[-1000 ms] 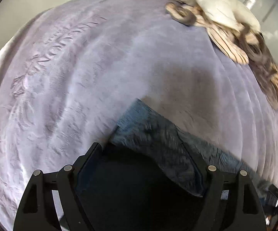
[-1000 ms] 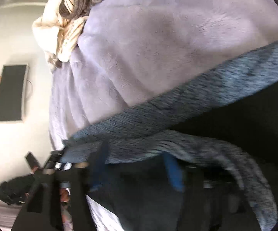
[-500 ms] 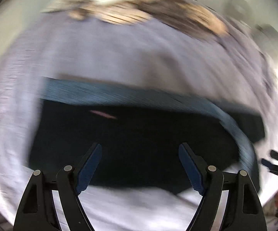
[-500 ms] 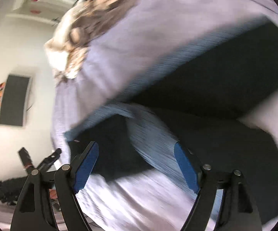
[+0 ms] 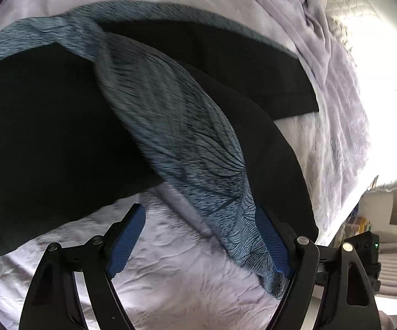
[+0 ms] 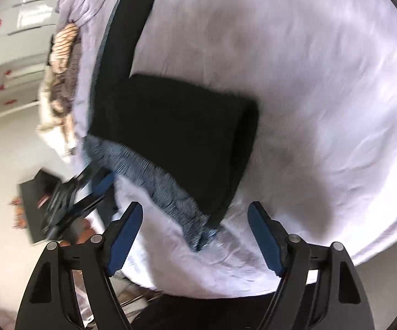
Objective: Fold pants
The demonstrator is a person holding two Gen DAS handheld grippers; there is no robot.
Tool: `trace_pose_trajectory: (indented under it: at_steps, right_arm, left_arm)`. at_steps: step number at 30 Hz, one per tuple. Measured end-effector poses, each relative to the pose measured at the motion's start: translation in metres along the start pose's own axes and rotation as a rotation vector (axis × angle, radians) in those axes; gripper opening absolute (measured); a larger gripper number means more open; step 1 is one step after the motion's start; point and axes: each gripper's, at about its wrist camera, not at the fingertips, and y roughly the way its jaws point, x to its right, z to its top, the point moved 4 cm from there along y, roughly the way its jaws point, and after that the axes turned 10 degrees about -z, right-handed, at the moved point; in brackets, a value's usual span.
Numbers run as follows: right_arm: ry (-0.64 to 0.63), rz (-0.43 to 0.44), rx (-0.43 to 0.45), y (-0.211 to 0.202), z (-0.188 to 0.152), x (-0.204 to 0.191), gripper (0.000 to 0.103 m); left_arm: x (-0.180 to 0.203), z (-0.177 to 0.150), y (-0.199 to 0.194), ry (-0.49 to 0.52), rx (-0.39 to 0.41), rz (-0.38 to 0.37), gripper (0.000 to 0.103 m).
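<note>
pants: black pants (image 5: pixel 47 126) w/ blue-grey lining (image 5: pixel 176 137) turned out, lying on the bed blanket (image 5: pixel 187 280); partly folded, one black layer doubled over another in rt wrist view (image 6: pixel 176 137).
lining: twisted strip runs diagonally across the black fabric, tail end drooping toward near edge of pants; in rt wrist view it shows as a fringe (image 6: pixel 168 192) along the pants' lower-left edge.
leg: one black leg (image 5: pixel 226 63) sticks out past the lining on the far side, flat on blanket.
left gripper: (image 5: pixel 201 244) jaws wide apart, just off near edge of pants; lining tail lies against the right blue pad (image 5: pixel 272 242), left pad (image 5: pixel 128 236) is clear of cloth, so nothing pinched.
right gripper: (image 6: pixel 195 236) jaws closing a bit but wide, nothing clamped; tip of lining sits between the pads w/o contact.
other: left gripper also seen from rt wrist cam (image 6: pixel 88 189), just left of pants, blurred.
bed: lilac blanket under pants; striped tan bedding heap (image 6: pixel 60 63) at far left of pants.
blur: rt view smeared, fine detail n/a.
</note>
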Motion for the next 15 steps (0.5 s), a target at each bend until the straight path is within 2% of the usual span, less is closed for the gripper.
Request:
trace_pose_trajectory:
  at_steps: [1, 2, 3, 4, 5, 6, 10, 15]
  right_arm:
    - [0.0, 0.036, -0.017, 0.009, 0.0, -0.001, 0.078]
    - [0.003, 0.068, -0.032, 0.018, 0.0, -0.001, 0.074]
    - [0.011, 0.08, -0.041, 0.026, 0.001, 0.0, 0.063]
    - [0.029, 0.087, -0.06, 0.036, 0.003, 0.001, 0.051]
    - [0.035, 0.082, -0.079, 0.041, 0.002, 0.003, 0.011]
    - [0.04, 0.092, -0.1, 0.043, 0.0, 0.003, 0.013]
    - [-0.009, 0.21, -0.039, 0.011, 0.008, -0.016, 0.012]
    - [-0.081, 0.321, 0.066, -0.043, 0.062, -0.067, 0.012]
  left_arm:
    - [0.002, 0.001, 0.004, 0.004, -0.009, 0.005, 0.081]
    - [0.004, 0.001, 0.007, 0.011, -0.014, 0.012, 0.063]
    - [0.007, 0.0, 0.012, 0.018, -0.032, 0.016, 0.052]
    - [0.009, -0.001, 0.015, 0.018, -0.049, 0.014, 0.034]
    - [0.012, -0.001, 0.017, 0.014, -0.06, 0.01, 0.03]
    - [0.018, 0.001, 0.015, 0.02, -0.048, 0.018, 0.03]
    - [0.045, 0.016, -0.009, 0.079, 0.044, 0.022, 0.03]
    - [0.058, 0.055, -0.025, 0.099, 0.124, 0.032, 0.03]
